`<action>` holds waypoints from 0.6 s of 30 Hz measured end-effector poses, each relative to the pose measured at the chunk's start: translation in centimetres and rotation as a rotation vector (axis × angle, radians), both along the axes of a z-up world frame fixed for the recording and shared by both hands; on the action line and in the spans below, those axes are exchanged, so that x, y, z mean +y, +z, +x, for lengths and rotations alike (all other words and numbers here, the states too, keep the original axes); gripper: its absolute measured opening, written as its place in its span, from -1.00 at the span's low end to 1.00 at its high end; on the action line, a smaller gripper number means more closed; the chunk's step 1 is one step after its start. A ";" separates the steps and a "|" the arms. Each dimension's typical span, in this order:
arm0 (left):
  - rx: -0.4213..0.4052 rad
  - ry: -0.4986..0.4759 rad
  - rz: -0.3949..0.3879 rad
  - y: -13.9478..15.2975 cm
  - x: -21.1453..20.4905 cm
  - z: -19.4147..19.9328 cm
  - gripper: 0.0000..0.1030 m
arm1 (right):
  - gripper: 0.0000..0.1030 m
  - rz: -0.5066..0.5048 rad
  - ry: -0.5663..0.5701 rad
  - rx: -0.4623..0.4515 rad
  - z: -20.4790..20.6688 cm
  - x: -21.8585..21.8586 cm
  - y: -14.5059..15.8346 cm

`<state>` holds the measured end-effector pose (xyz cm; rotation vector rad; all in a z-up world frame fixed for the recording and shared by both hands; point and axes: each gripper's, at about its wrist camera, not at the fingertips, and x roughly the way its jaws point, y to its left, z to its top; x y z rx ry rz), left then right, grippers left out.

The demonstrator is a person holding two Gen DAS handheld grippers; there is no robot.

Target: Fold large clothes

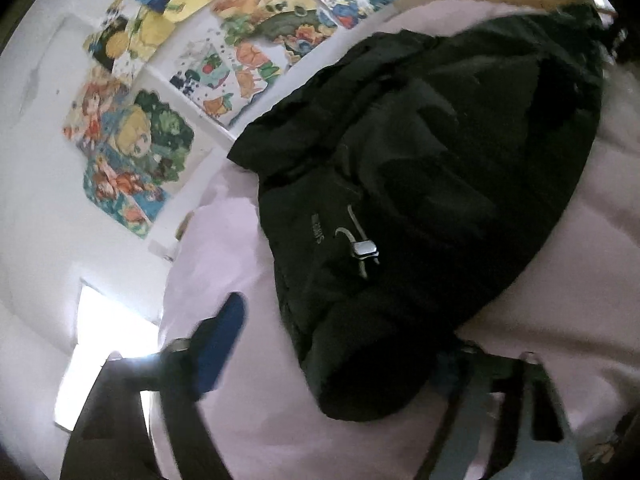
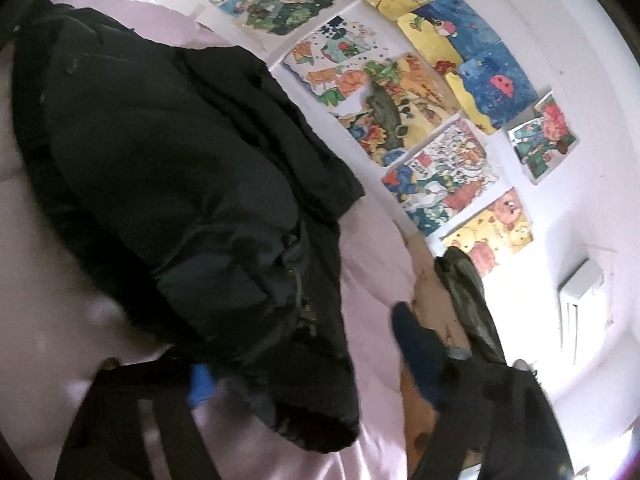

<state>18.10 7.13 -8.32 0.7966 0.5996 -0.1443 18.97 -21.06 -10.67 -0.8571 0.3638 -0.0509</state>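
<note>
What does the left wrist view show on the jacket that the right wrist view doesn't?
Only the left wrist view shows the silver cord stopper with its pale drawcord and the small lettering beside it on the black jacket.

Only the right wrist view shows a dark zipper pull, a second dark garment near the wall, and a white wall unit.

Both show the jacket bunched on the pink bedding, the coloured drawings on the wall, and an open claw with blue fingertips.
</note>
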 end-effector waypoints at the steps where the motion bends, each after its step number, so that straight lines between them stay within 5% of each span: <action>1: 0.006 -0.003 -0.018 0.3 0.0 0.0 0.12 | 0.06 -0.001 0.011 0.005 -0.1 0.1 0.0; 5: 0.026 -0.030 -0.001 0.4 -1.1 -0.4 -0.34 | -0.09 -0.011 0.019 0.037 -0.3 0.3 0.1; 10: 0.010 -0.003 -0.008 0.5 -1.6 -0.6 -0.71 | -0.81 0.010 0.031 0.100 -0.5 1.0 0.0; 14: -0.009 0.031 -0.037 2.7 -1.8 -1.2 -0.83 | -0.86 0.031 0.029 0.109 -1.6 1.4 1.0; 18: -0.035 0.092 -0.154 6.6 -1.9 -2.4 -0.86 | -0.88 0.002 0.040 0.089 -3.6 1.4 2.6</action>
